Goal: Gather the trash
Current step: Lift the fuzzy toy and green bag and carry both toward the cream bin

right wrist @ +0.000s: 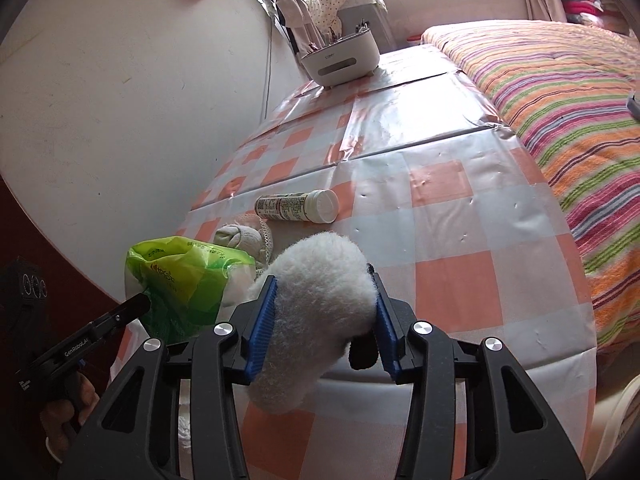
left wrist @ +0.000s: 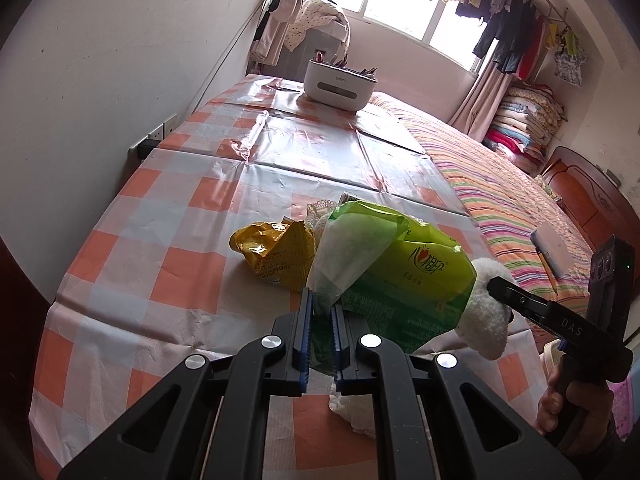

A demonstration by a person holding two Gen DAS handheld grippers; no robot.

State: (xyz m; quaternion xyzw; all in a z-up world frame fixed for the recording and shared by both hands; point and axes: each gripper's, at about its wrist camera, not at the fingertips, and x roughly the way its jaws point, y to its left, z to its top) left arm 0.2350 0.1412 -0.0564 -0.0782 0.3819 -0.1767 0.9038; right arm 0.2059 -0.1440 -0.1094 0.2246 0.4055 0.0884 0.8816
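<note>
Left gripper (left wrist: 320, 320): we see its blue pads pinching the edge of a green plastic bag (left wrist: 400, 272), held above the checked tablecloth (left wrist: 160, 240).
Right gripper (right wrist: 324, 320): we see its pads clamped on a white fluffy slipper (right wrist: 316, 304), just right of the bag.
Yellow wrapper (left wrist: 276, 256): lies crumpled ahead-left of our left gripper.
White bottle (right wrist: 298, 207): lies on its side, ahead of our right gripper.
White organizer box (left wrist: 340, 84): far end, well apart.
</note>
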